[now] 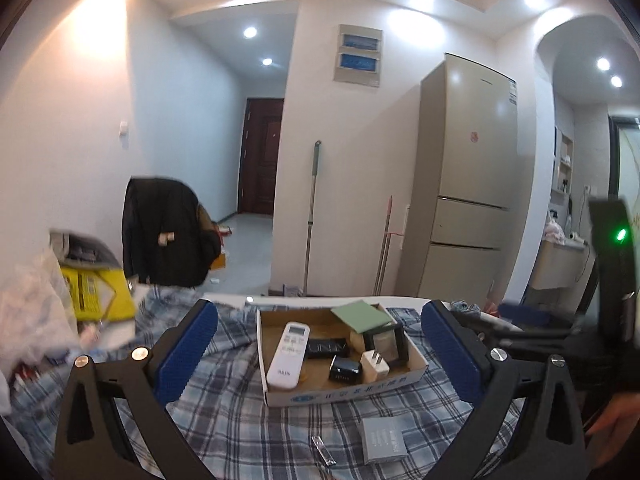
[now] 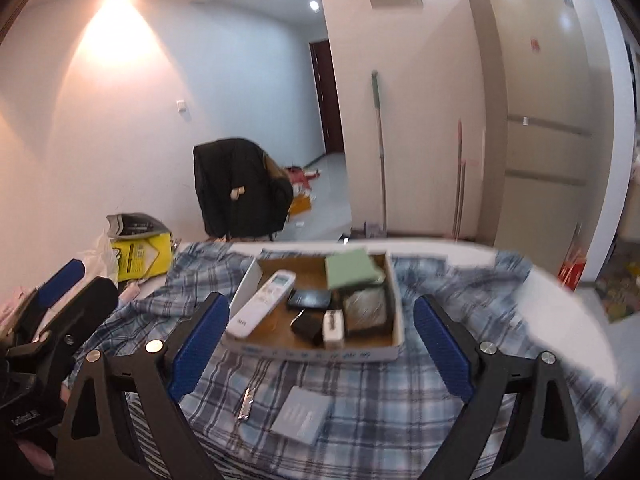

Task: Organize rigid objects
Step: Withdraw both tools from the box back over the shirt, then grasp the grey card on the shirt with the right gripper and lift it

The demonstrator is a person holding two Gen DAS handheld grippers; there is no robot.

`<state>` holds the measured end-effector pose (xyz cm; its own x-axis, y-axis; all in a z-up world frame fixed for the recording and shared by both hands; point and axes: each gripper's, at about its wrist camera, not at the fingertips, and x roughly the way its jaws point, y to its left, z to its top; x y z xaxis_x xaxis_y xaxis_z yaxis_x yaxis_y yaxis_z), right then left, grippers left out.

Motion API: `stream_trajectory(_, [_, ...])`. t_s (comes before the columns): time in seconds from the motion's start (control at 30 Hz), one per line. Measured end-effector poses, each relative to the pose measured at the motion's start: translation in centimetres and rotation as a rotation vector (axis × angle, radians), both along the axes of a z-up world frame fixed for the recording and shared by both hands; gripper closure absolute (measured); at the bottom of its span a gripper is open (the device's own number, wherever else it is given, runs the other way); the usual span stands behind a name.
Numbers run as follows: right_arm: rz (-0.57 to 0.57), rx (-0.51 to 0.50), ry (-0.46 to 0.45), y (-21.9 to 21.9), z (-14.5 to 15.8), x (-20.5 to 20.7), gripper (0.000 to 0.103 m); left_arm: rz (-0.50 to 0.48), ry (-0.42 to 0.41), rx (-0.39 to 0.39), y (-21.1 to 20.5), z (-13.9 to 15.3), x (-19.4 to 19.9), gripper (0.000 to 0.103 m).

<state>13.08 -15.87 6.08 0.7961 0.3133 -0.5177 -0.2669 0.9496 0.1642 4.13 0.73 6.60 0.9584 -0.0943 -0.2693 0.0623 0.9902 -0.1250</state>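
A shallow cardboard box point(image 1: 344, 394) point(image 2: 320, 354) sits on a blue checked cloth point(image 1: 240, 400). It holds a white remote point(image 1: 288, 354) point(image 2: 264, 304), a green card point(image 1: 362, 316) point(image 2: 350, 268), a white plug adapter point(image 1: 375, 366), small black items and a dark framed piece point(image 1: 390, 344). Nearer to me, a flat grey box point(image 1: 382, 440) point(image 2: 302, 420) and a nail clipper point(image 1: 323, 450) point(image 2: 246, 400) lie loose on the cloth. My left gripper point(image 1: 319, 307) and right gripper point(image 2: 321, 301) both hover short of the box, open, with nothing between their pads.
A yellow carton point(image 1: 96, 292) point(image 2: 140, 258) and plastic bags crowd the table's left side. Behind stand a chair draped with a black jacket point(image 1: 168, 232), a mop point(image 1: 312, 216) and a fridge point(image 1: 468, 184). The table's white far edge point(image 2: 440, 246) curves off to the right.
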Motion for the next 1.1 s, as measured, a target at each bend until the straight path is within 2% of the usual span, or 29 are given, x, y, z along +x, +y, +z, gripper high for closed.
stream_trajectory(0.1, [0.042,-0.035,0.106,1.5,-3.2,1.5,0.017,0.017,0.009,-0.03,1.2,-2.3,0.9,0.0])
stream_trajectory(0.2, [0.049,-0.042,0.202,1.8,-6.4,2.7,0.022,0.063,0.079,-0.006,1.8,-4.9,2.6,0.0])
stream_trajectory(0.4, [0.034,-0.084,0.386,2.1,-12.1,4.7,0.033,0.06,0.156,-0.043,2.6,-7.1,4.1,0.0])
stream_trajectory(0.47, [0.031,-0.116,0.401,2.5,-12.8,4.7,0.035,0.061,0.151,-0.031,2.4,-7.3,4.0,0.0])
stream_trajectory(0.57, [0.049,-0.184,0.379,3.8,-13.2,4.1,0.035,0.065,0.149,-0.01,2.0,-7.4,3.9,0.0])
stream_trajectory(0.7, [0.088,-0.221,0.423,4.7,-14.2,3.9,0.038,0.093,0.132,0.035,1.5,-7.6,3.9,0.0])
stream_trajectory(0.8, [0.084,-0.212,0.427,4.2,-13.7,3.9,0.056,0.084,0.146,0.055,1.2,-7.9,4.2,0.0])
stream_trajectory(0.83, [0.074,-0.231,0.421,3.9,-13.4,3.9,0.065,0.083,0.15,0.053,1.2,-7.9,4.3,0.0])
stream_trajectory(0.87, [0.076,-0.251,0.409,3.8,-13.3,3.9,0.067,0.084,0.153,0.05,1.3,-8.0,4.4,0.0])
stream_trajectory(0.97, [0.079,-0.22,0.43,2.7,-13.1,4.0,0.067,0.093,0.156,0.036,1.6,-8.0,4.4,0.0])
stream_trajectory(1.0, [0.08,-0.198,0.445,2.3,-13.2,4.1,0.063,0.096,0.155,0.031,1.7,-7.9,4.4,0.0])
stream_trajectory(1.03, [0.075,-0.193,0.455,2.0,-13.2,4.1,0.048,0.098,0.154,0.027,1.8,-7.9,4.4,0.0])
stream_trajectory(1.1, [0.083,-0.225,0.45,2.2,-13.4,4.0,0.037,0.103,0.158,0.025,1.9,-8.0,4.5,0.0])
